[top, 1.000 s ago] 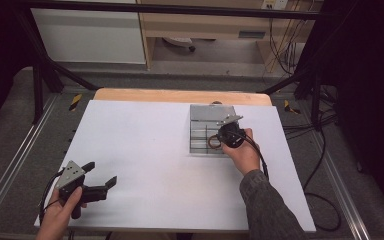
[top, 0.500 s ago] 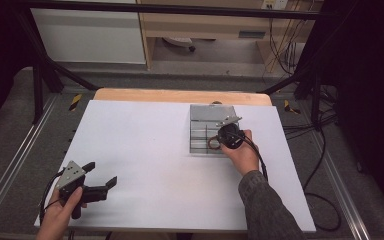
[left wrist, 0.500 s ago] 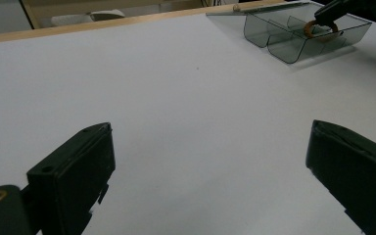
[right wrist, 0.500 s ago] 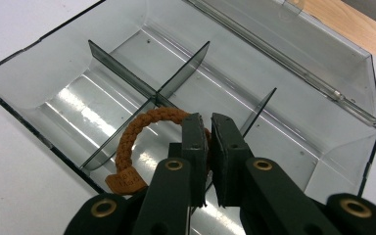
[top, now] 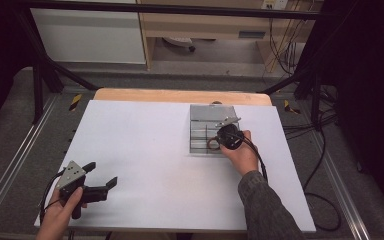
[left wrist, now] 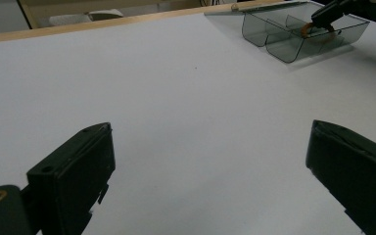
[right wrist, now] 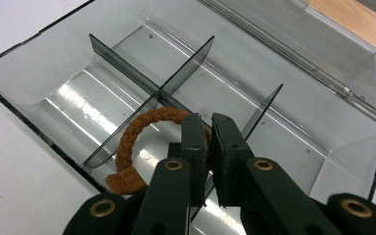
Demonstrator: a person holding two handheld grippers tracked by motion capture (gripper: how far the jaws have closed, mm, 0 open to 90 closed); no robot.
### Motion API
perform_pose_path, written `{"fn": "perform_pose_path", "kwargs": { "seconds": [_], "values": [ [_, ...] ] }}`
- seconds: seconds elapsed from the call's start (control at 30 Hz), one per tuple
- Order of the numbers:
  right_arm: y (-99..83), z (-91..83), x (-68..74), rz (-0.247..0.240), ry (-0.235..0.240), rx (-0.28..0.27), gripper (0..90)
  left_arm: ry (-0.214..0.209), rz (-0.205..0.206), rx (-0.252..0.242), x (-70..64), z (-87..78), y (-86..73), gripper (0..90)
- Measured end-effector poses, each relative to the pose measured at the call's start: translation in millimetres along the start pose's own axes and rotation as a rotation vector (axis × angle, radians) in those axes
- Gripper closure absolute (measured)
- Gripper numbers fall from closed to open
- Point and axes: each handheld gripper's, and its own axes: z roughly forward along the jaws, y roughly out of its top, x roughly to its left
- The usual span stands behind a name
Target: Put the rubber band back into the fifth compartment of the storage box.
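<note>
A brown braided bracelet hangs over a divider inside a clear grey divided box, with its tag near the front wall. My right gripper is shut on the bracelet's ring; its jaws stand almost together. From above, the box sits at the table's back right, with the right gripper over its near compartments and the bracelet below it. My left gripper rests at the front left, open and holding nothing. Its jaws spread wide over bare white table.
The box's lid lies folded back on the far side. A white sheet covers the table, with a wooden edge at the back. Cables trail off the right side. Metal frame rails run along both sides.
The right hand has shifted slightly toward the box's near side with the bracelet held. The left gripper has stayed in place.
</note>
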Motion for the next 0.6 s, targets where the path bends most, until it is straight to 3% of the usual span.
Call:
{"fn": "perform_pose_path", "kwargs": {
  "seconds": [0.6],
  "values": [
    [-1.8, 2.7, 1.0, 0.004, 0.013, 0.006, 83.7, -0.007, 0.008, 0.009, -0.6, 0.3, -0.2, 4.2]
  ]
}}
